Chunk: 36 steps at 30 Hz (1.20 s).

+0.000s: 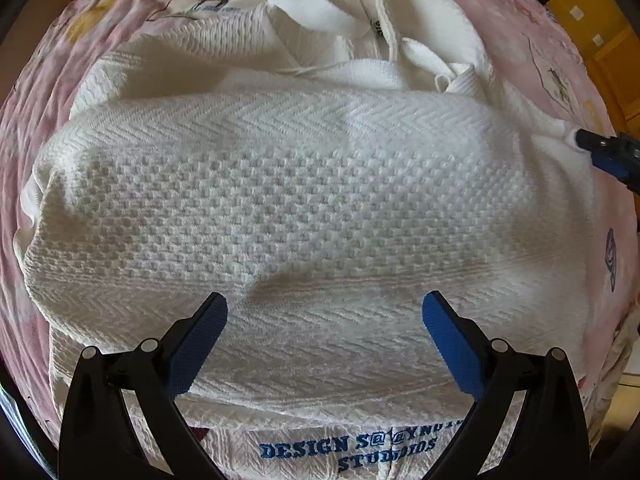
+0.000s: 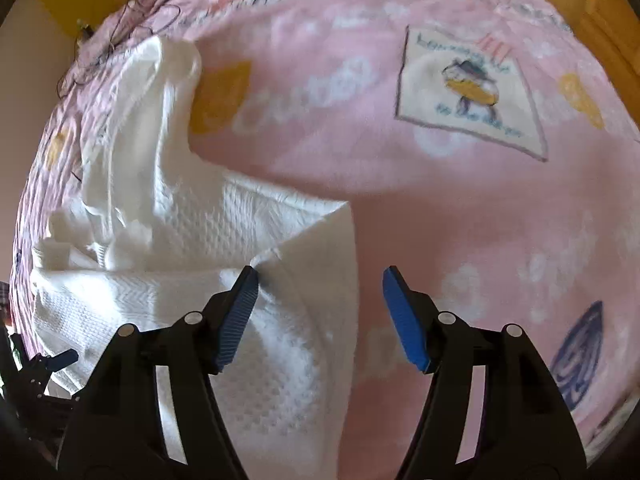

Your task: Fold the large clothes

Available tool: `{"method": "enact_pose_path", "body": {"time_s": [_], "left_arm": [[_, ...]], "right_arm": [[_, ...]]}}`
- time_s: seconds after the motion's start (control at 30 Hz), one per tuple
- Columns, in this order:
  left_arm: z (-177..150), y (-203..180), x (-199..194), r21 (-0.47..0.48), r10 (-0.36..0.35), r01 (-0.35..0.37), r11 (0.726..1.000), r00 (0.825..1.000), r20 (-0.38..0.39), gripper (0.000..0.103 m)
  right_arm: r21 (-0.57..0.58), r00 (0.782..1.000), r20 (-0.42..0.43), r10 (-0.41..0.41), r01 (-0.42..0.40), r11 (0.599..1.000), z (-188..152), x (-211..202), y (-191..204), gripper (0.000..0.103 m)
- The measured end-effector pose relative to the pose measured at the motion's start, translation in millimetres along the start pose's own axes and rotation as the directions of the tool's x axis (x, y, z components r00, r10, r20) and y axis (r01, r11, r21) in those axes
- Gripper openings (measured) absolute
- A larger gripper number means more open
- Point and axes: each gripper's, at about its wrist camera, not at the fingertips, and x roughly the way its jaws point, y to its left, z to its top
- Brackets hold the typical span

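Note:
A white textured knit hoodie (image 1: 280, 208) lies on a pink bed, partly folded, with blue lettering "DESIGN STUDIOS" near its bottom edge. My left gripper (image 1: 325, 312) is open and empty, its blue pads just above the folded body. My right gripper (image 2: 320, 284) is open over the hoodie's right edge (image 2: 312, 248); its left pad touches a corner fold, the right pad is over the bedspread. The right gripper also shows in the left wrist view (image 1: 600, 148) at the hoodie's far right edge. The left gripper shows at the lower left of the right wrist view (image 2: 56, 360).
The pink patterned bedspread (image 2: 400, 200) with cartoon prints covers the bed. The hood and drawstrings (image 1: 376, 20) bunch at the far side. Yellow wooden furniture (image 1: 600, 20) stands beyond the bed.

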Motion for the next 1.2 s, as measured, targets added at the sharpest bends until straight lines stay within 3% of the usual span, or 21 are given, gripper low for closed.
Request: {"method": "enact_pose_path", "body": {"time_s": [0.03,0.13,0.37,0.43,0.63,0.87,0.9,0.93,1.0,1.1,1.2], "left_arm": [[0,1,1,0.001,0.002,-0.002,1.0,1.0,-0.003,0.095],[-2,2,2,0.004,0.011,-0.011,1.0,1.0,-0.003,0.095],[6,-8,8,-0.008,-0.001,0.001,1.0,1.0,0.007,0.095],[7,-11,12,0.0,0.007,-0.007,1.0,1.0,0.009,0.095],[5,-18,30,0.017,0.048,-0.049,0.999,0.999,0.02,0.097],[1,-17,29,0.001,0.034,-0.034,0.999,0.999,0.021,0.096],[2,-14,25,0.001,0.027,-0.027,1.0,1.0,0.015,0.096],[3,-12,20,0.0,0.021,-0.021,1.0,1.0,0.01,0.096],[8,-4,7,-0.004,0.025,-0.025,1.0,0.999,0.025,0.095],[24,8,-25,-0.015,0.025,-0.023,1.0,0.994,0.109,0.095],[56,16,-47,-0.006,0.001,0.0,1.0,0.984,0.177,0.095]], "right_arm": [[0.008,1.0,0.001,-0.003,0.003,1.0,0,6,-1,0.039],[0.021,1.0,-0.006,-0.019,0.019,1.0,-1,16,-5,0.011],[0.084,0.996,0.04,-0.078,0.075,0.994,1,3,-30,0.009],[0.077,0.99,0.016,-0.137,0.135,0.988,1,15,-35,0.009],[0.07,0.976,0.007,-0.218,0.217,0.974,-1,42,-33,0.009],[0.005,0.949,0.016,-0.314,0.314,0.949,-3,46,-17,0.017],[0.002,0.947,0.018,-0.322,0.322,0.947,-2,41,-17,0.027],[0.008,0.946,0.025,-0.322,0.322,0.947,0,36,-19,0.045],[0.037,0.954,0.056,-0.294,0.292,0.956,6,20,-22,0.062],[0.07,0.955,0.128,-0.267,0.26,0.963,25,-9,-21,0.062],[0.084,0.983,0.169,-0.071,0.058,0.995,57,-20,-3,0.065]]}}
